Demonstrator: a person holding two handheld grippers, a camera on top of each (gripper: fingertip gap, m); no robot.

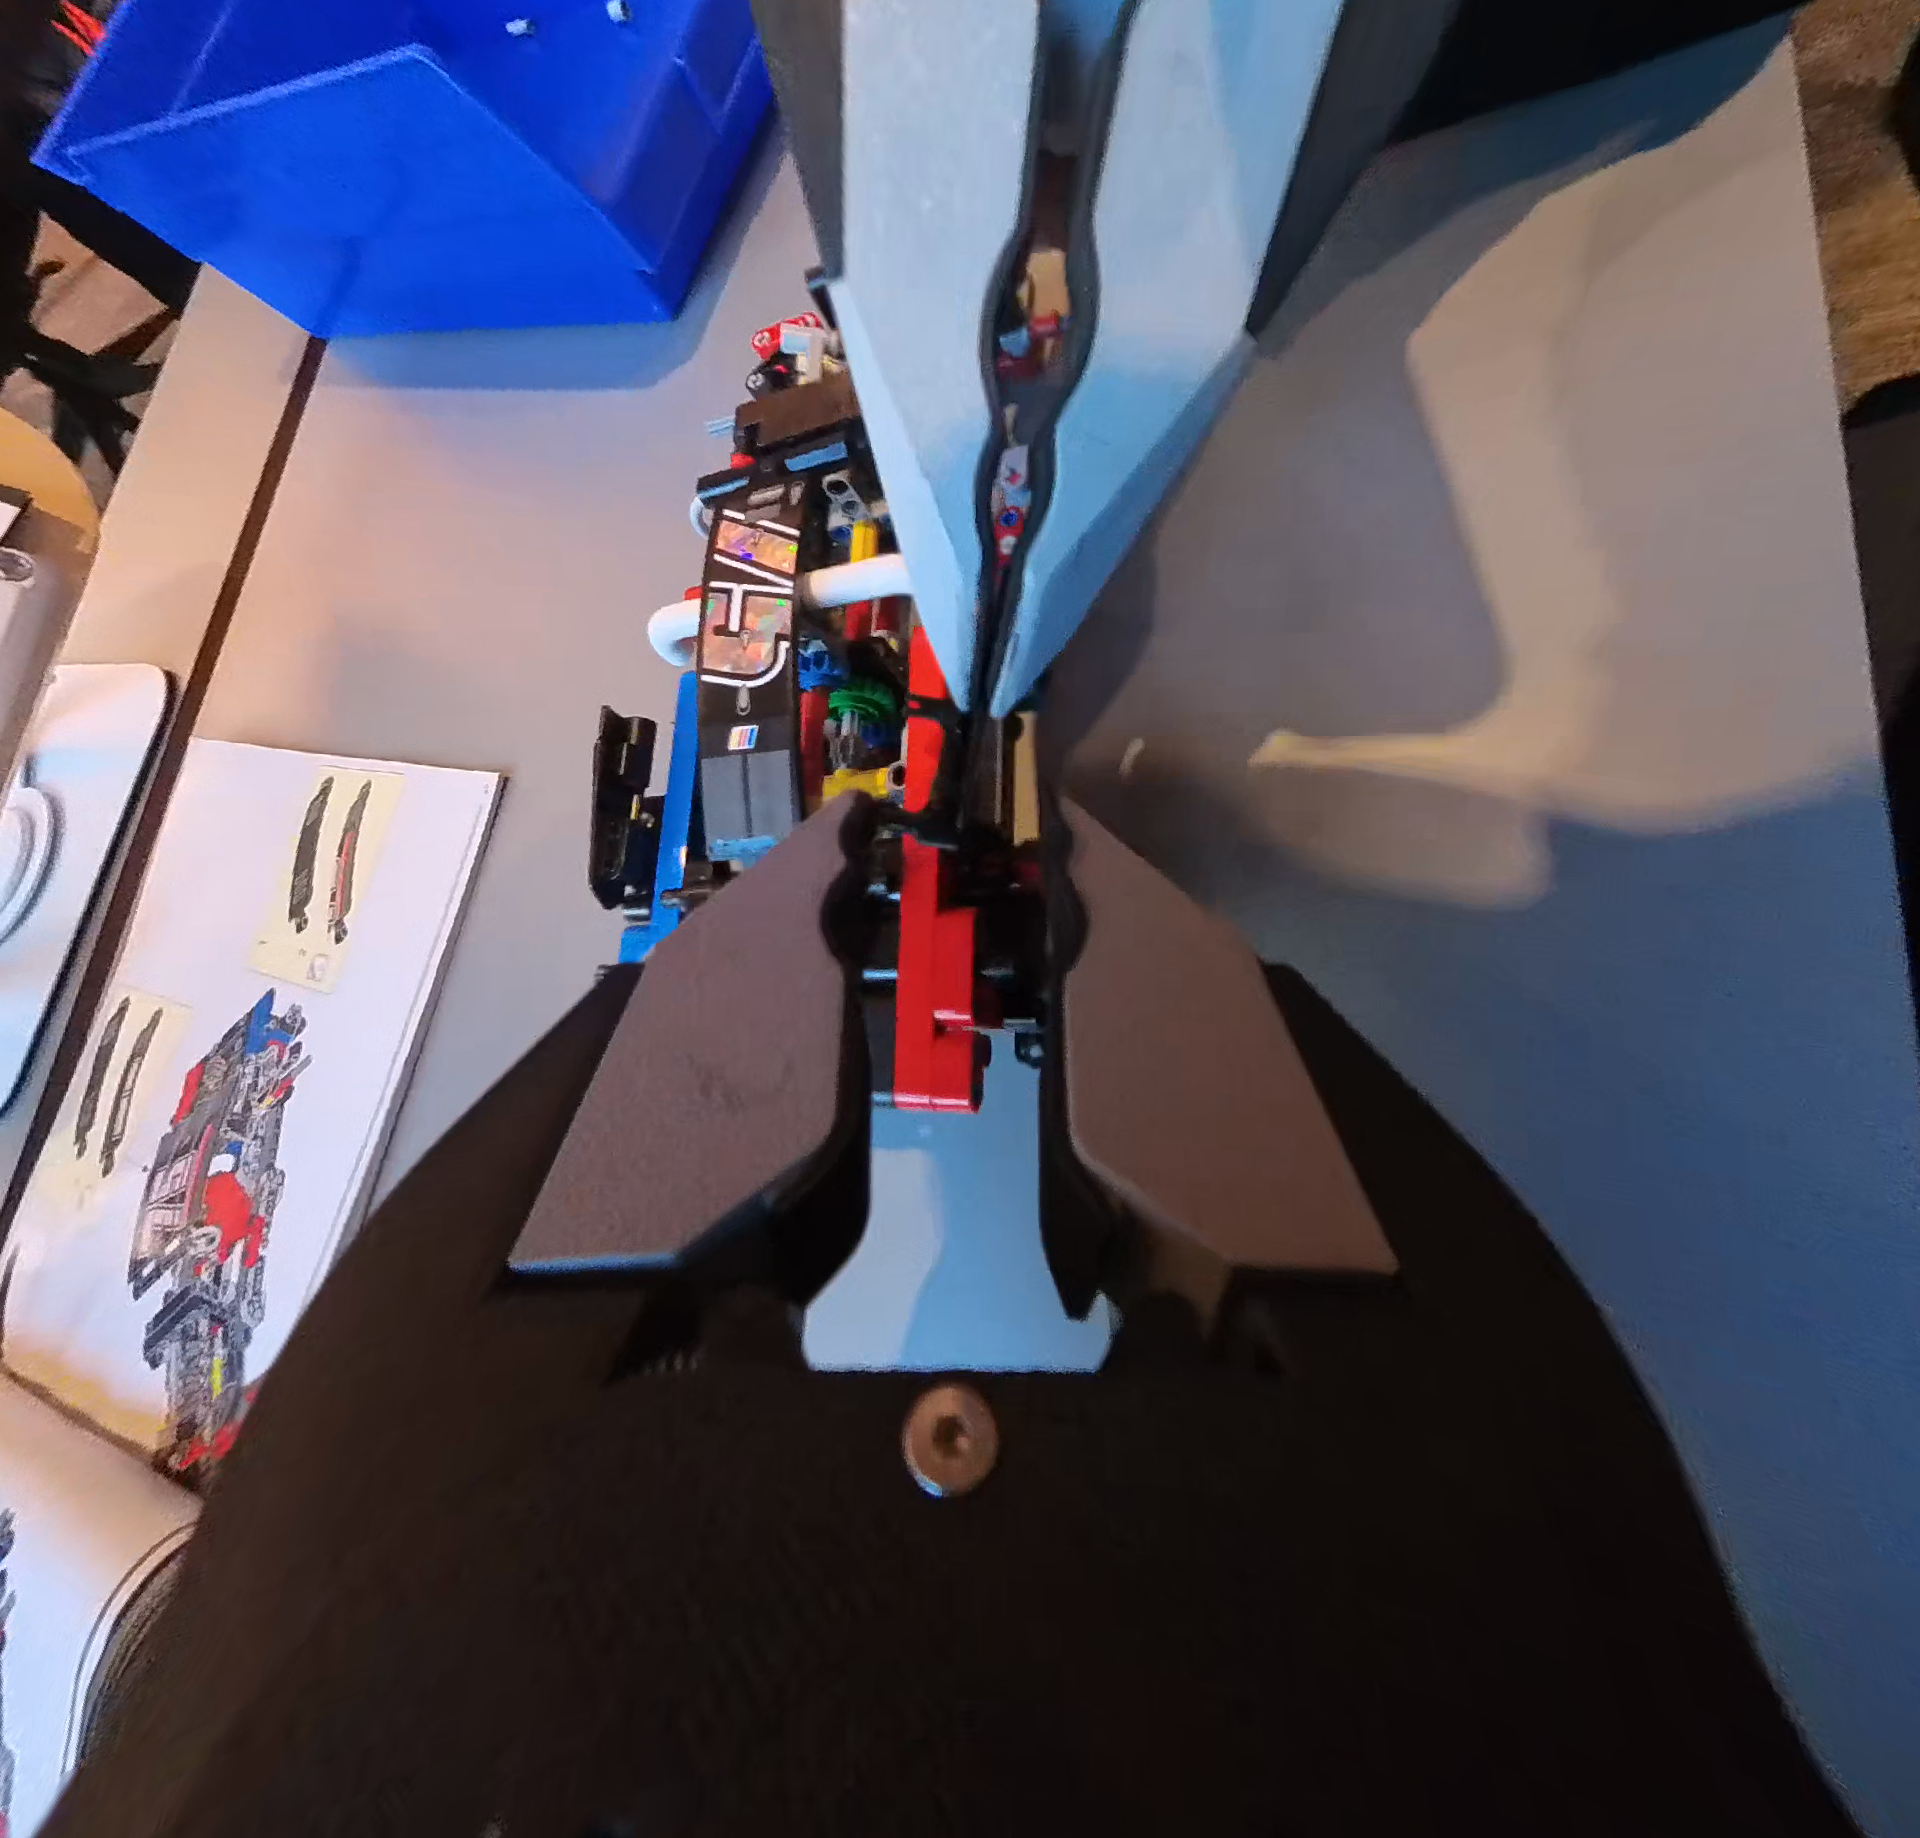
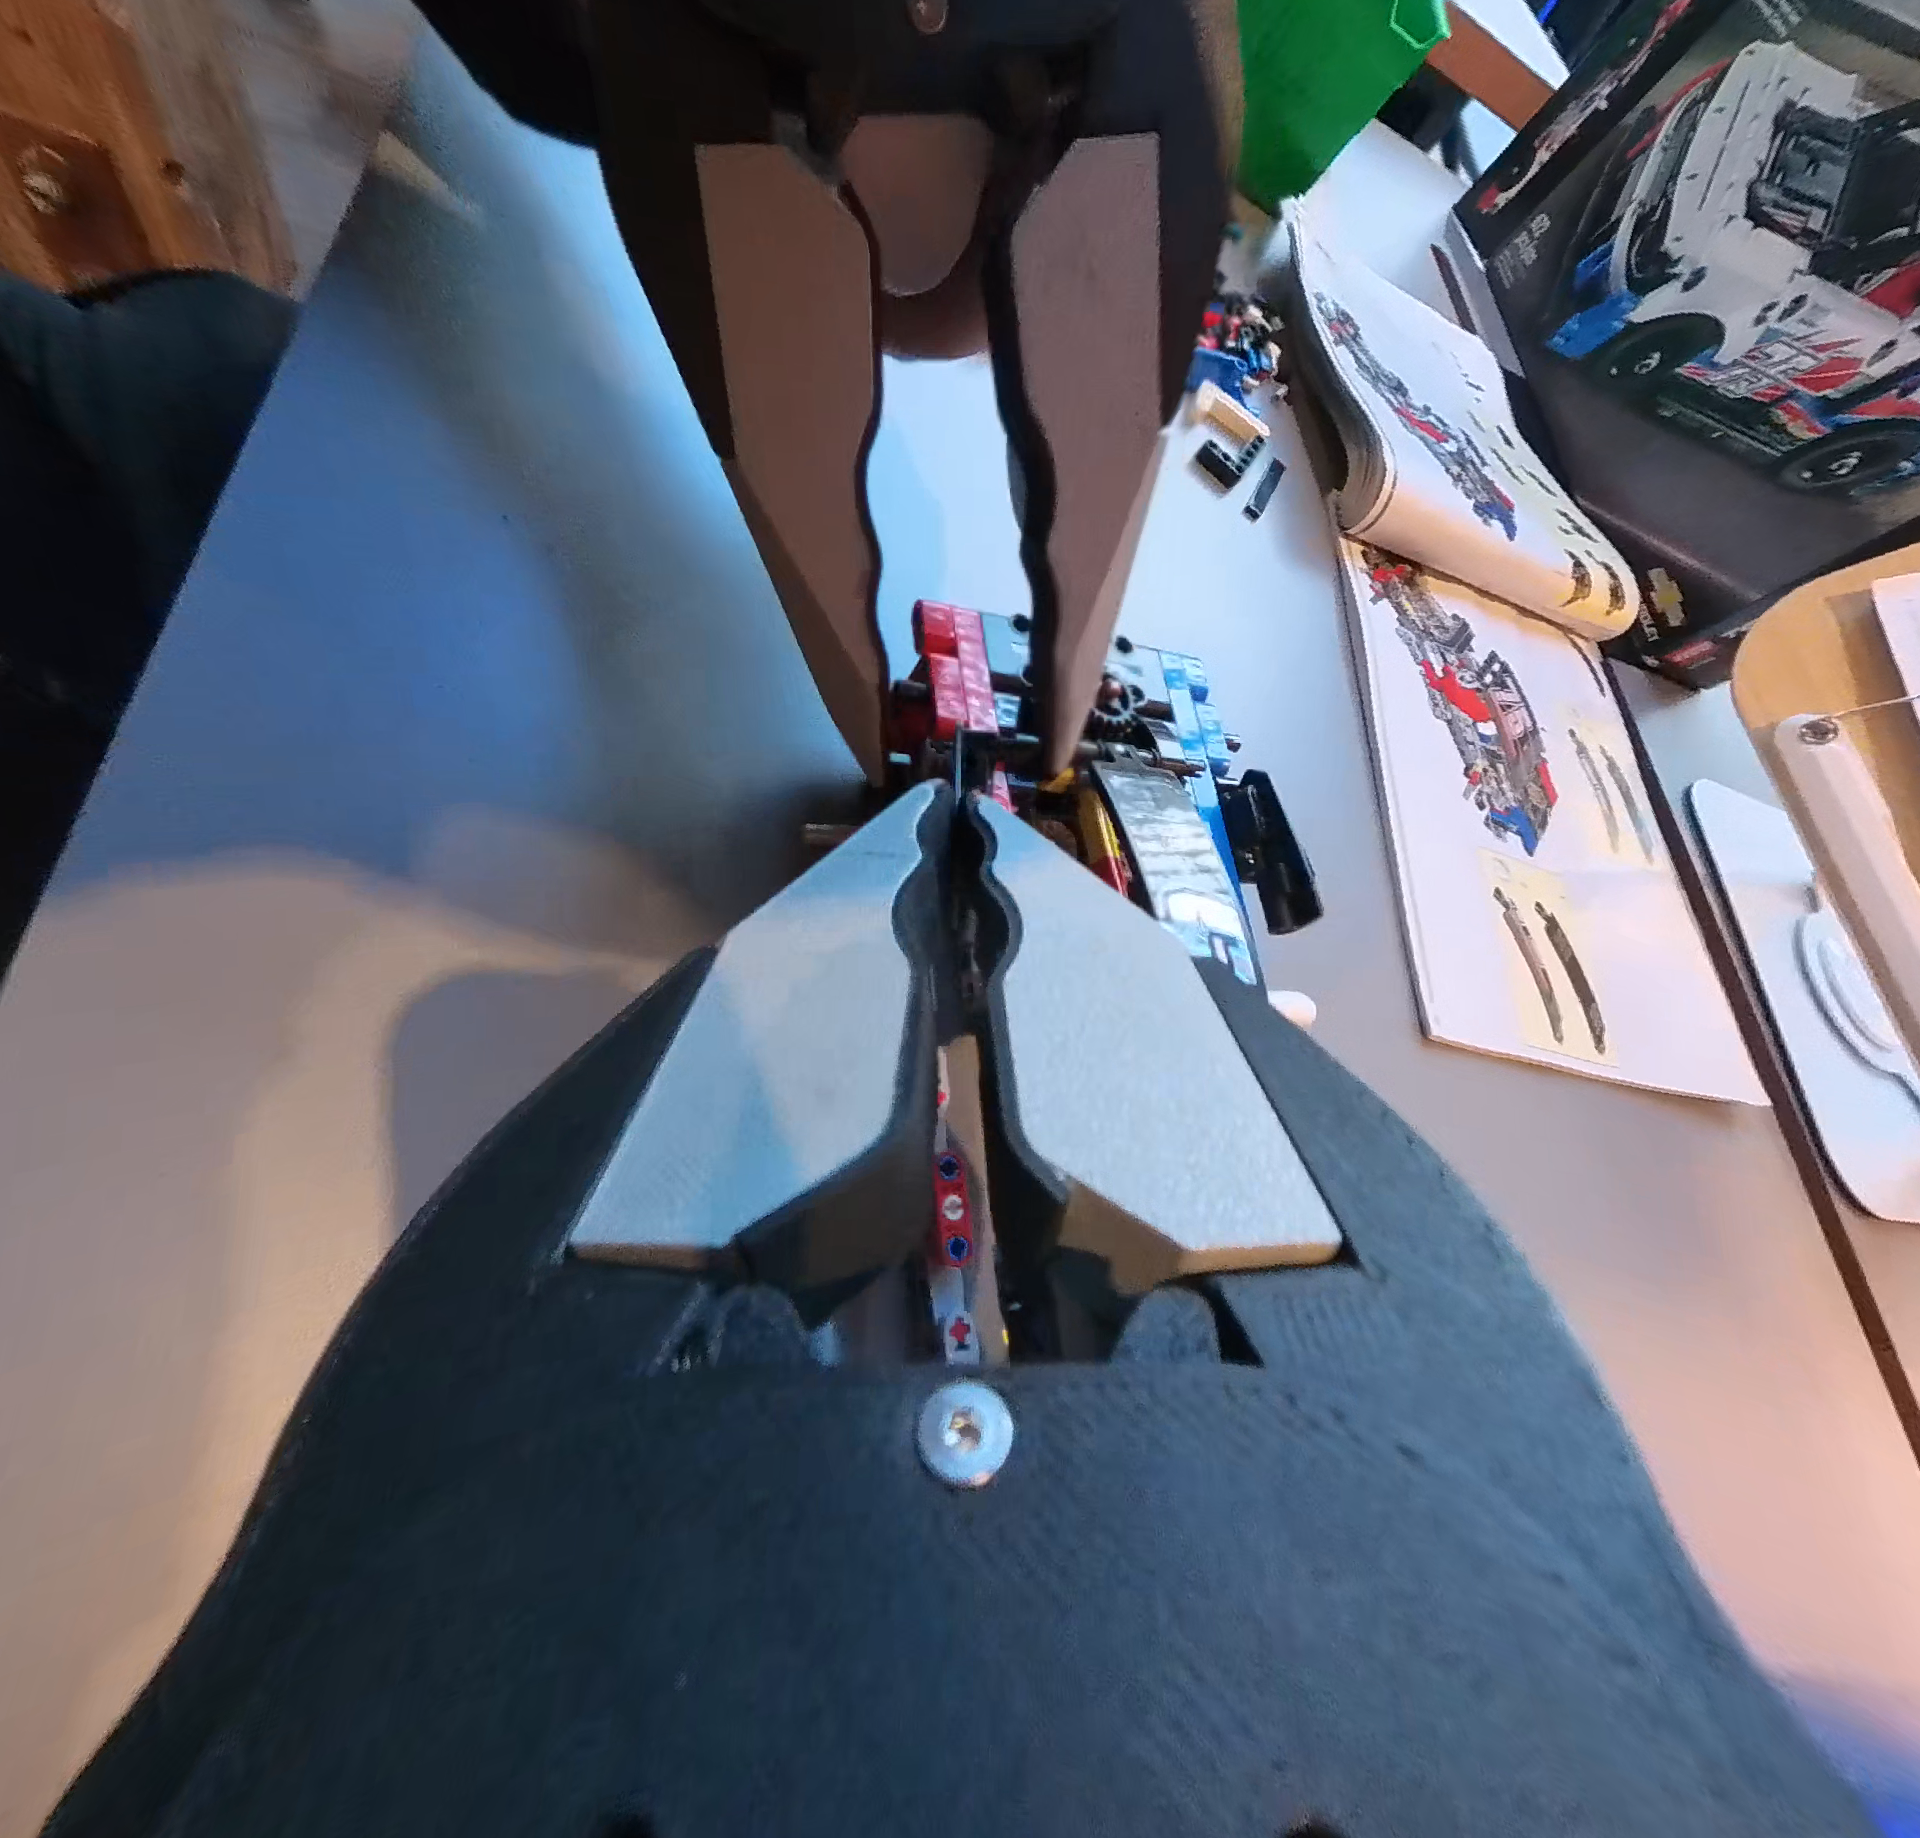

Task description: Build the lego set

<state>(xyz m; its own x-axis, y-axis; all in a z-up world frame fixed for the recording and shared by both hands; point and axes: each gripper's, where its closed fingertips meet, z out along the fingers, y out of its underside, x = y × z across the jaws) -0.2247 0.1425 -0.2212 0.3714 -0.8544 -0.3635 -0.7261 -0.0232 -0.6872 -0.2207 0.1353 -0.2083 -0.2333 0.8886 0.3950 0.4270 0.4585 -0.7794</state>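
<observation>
The left tongs (image 1: 951,822) straddle and grip the red-blue-black brick car chassis (image 1: 769,666) on the grey table (image 1: 1455,438), the right tongs (image 2: 961,801) pinch a thin black piece (image 2: 958,765) at its red beam – off-line pressing could skew it.

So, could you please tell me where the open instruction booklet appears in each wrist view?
Left wrist view: booklet at the lower left, left of the Lego car.
Right wrist view: booklet at the right, right of the car.
Shared landmark: the car's black curved panel, beside the booklet in both.

bare table (image 1: 1558,957) right; bin (image 1: 416,126), manual (image 1: 343,957) left
</observation>
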